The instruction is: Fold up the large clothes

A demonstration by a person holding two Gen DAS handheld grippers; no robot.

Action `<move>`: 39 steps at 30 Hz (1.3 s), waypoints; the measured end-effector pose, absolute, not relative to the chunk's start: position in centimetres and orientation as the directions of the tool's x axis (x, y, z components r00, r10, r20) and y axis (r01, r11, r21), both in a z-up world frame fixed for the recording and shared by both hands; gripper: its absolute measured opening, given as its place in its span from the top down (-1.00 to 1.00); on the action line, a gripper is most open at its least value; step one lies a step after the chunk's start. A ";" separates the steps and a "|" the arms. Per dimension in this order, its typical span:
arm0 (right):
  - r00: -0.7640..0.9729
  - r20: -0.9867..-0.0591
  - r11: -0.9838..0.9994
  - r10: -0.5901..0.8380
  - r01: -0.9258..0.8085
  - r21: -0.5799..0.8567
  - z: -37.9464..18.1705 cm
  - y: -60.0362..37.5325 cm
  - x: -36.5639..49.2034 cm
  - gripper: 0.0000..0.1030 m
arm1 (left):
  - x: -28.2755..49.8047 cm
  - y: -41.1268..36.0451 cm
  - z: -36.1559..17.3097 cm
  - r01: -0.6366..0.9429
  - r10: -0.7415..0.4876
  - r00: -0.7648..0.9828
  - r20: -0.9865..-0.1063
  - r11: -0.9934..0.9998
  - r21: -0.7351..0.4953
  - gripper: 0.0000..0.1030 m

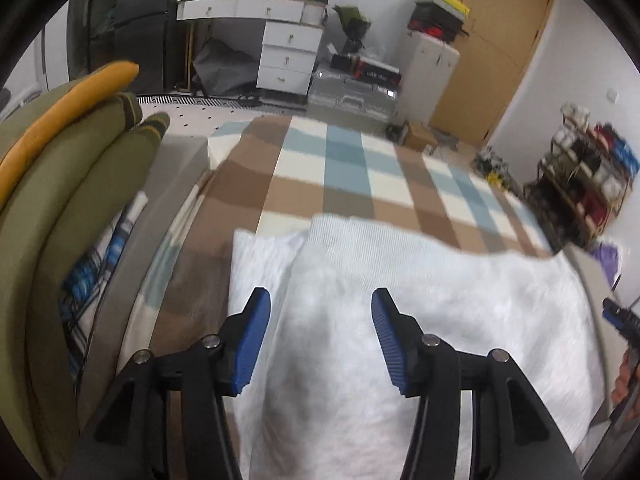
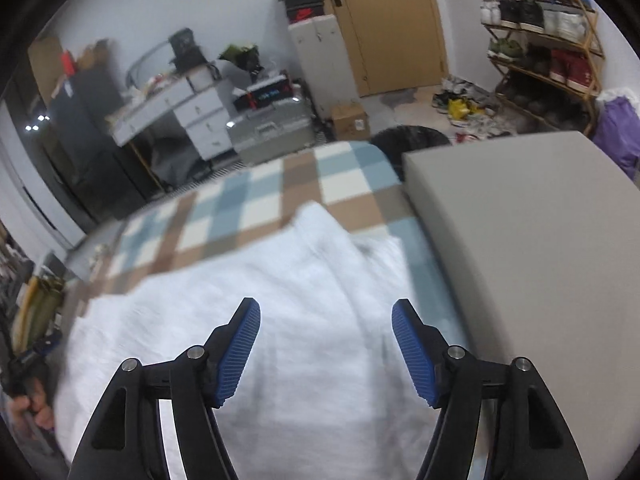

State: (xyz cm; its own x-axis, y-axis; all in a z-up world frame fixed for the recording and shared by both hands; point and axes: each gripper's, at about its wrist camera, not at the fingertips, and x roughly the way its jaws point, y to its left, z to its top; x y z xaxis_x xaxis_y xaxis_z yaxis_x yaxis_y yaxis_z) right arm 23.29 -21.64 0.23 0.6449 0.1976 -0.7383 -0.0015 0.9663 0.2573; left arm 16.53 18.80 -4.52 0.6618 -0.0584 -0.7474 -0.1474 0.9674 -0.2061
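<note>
On the plaid blanket, left wrist view: a white fuzzy garment is seen spread flat across the near end of the blanket, with one layer lapped over another along a seam at its left side. Left gripper is held over the garment, fingers spread wide, nothing pinched. Whether the pads touch the cloth cannot be told; frame is blurred. An olive-and-yellow padded item is stacked left of the blanket. At the right edge of the blanket the other tool's blue tip is caught.

Right wrist view: same white garment is seen below the right gripper, jaws wide apart, nothing gripped. A grey cushion block sits just right of the blanket. A shoe rack and a wooden door are seen beyond the blanket's far end.

Progress, judged: garment appears partly folded, at least one side turned in; further folds into a compact stack are likely left. Neither tool is engaged.

Writing: none legible. A red mark is seen on a black shoebox beyond the blanket, too blurred to be named.
</note>
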 end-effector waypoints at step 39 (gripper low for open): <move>0.572 -0.710 0.911 0.410 -0.303 0.281 0.4 -10.9 13.3 -0.38 | 12.3 3.7 -3.3 0.175 -0.202 0.640 -0.741 0.978 -0.114 -0.05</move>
State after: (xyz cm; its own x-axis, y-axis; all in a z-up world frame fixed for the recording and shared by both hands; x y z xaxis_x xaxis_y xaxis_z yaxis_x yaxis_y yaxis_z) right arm 13.30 -10.89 0.36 0.5724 0.4095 -0.7104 -0.3028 0.9107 0.2810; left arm 12.25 3.69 -3.28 0.6402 -0.2015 -0.7413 0.1754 0.9778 -0.1143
